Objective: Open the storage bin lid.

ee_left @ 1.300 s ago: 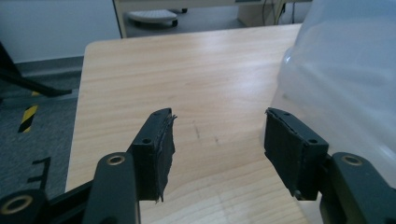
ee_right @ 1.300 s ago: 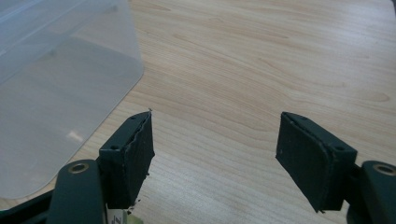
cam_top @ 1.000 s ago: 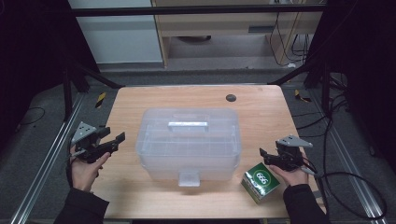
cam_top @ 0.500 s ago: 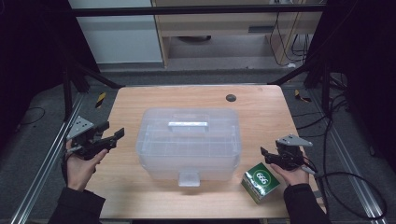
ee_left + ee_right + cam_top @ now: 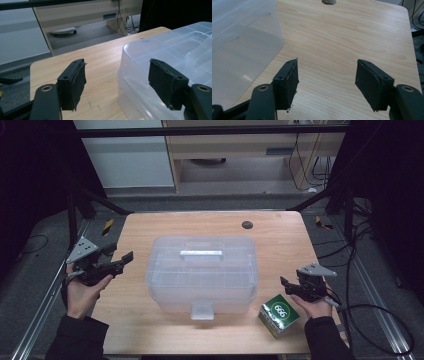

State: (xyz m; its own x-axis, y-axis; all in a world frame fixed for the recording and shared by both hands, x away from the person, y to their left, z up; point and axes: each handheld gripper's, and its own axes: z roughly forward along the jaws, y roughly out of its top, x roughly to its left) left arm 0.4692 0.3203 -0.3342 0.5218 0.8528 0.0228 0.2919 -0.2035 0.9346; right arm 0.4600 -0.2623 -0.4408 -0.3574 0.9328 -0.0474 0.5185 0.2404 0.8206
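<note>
Dim workshop-type room, cabinets and loose cables at the back, and a light wooden table (image 5: 150, 330) in the middle with dark floor all round it. Starting at the tools: the left gripper (image 5: 120, 262) is held up off the table's left edge with its jaws wide apart and nothing between them, and through its own camera you can see the pads (image 5: 75, 82) framing the corner of the box. The right gripper (image 5: 286, 285) sits low near the right edge, jaws also apart and empty; they've just been closing a little, but there's only bare wood between them. Moving outward, the thing both are lined up on is the clear plastic storage box (image 5: 202, 272) in the middle of the table, lid down, white handle (image 5: 201, 253) on top and a latch tab (image 5: 202, 310) sticking out on the near side. A small green carton (image 5: 279, 314) sits just beside the right hand, near the box's front right corner, and there's a dark cable hole (image 5: 247, 225) farther back. My read is that the box is about to be opened or moved. If it's me, I'd keep the left gripper steady against the box's side so it doesn't skate on the wood, and bring the right one round to the latch tab squarely, pinching only the tab. That thin plastic looks slippery and flexy, so go slow, and don't bump the carton on the way.
</note>
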